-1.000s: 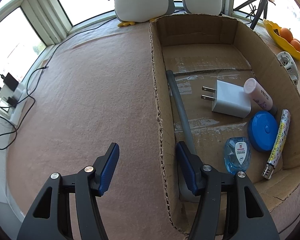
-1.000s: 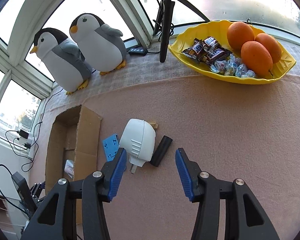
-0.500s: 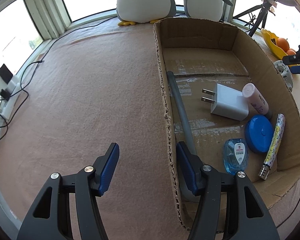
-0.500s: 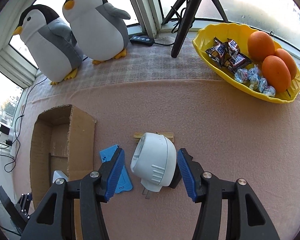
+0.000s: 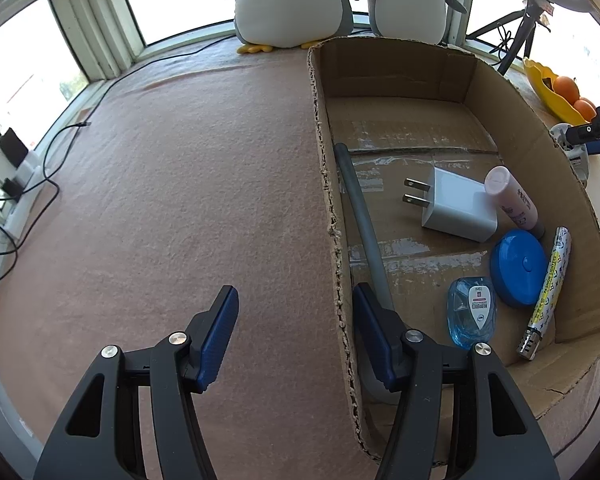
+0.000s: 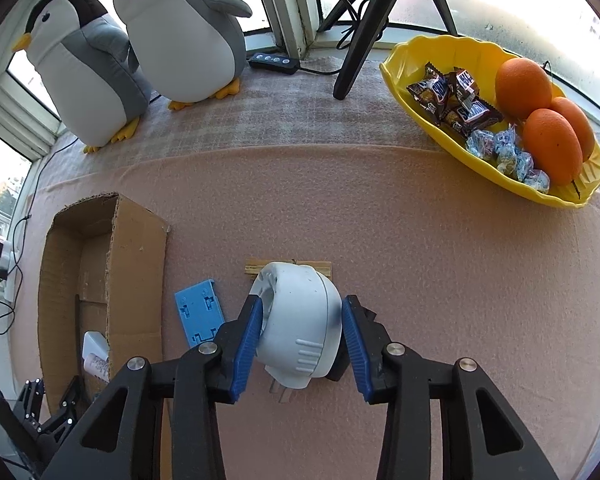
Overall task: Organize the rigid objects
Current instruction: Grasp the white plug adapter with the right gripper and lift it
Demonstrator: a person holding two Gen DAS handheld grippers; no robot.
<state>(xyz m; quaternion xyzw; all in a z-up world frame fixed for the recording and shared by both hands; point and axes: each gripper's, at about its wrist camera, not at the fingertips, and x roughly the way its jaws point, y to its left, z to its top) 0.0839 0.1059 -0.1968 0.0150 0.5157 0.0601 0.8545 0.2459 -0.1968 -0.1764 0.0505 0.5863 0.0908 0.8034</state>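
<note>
In the right wrist view my right gripper [image 6: 302,320] has its blue pads on both sides of a white rounded plug adapter [image 6: 300,320] lying on the pink cloth; the pads touch it or nearly so. A blue plastic plate [image 6: 199,311] and a wooden clip [image 6: 288,269] lie beside it. The cardboard box [image 5: 420,64] in the left wrist view holds a white charger [image 5: 456,206], pink tube [image 5: 514,200], blue round case [image 5: 518,266], blue clear bottle [image 5: 472,312], lighter [image 5: 546,292] and grey rod [image 5: 360,216]. My left gripper [image 5: 296,328] is open, straddling the box's left wall.
Two plush penguins [image 6: 148,48] stand at the window. A yellow fruit dish [image 6: 500,120] with oranges and sweets sits far right. A tripod [image 6: 364,24] stands behind. Cables and a power strip [image 5: 12,176] lie at the left edge.
My right gripper moved forward over the white adapter, which now sits between its pads, and the pads have narrowed onto it. The left gripper stays open at the box wall.
</note>
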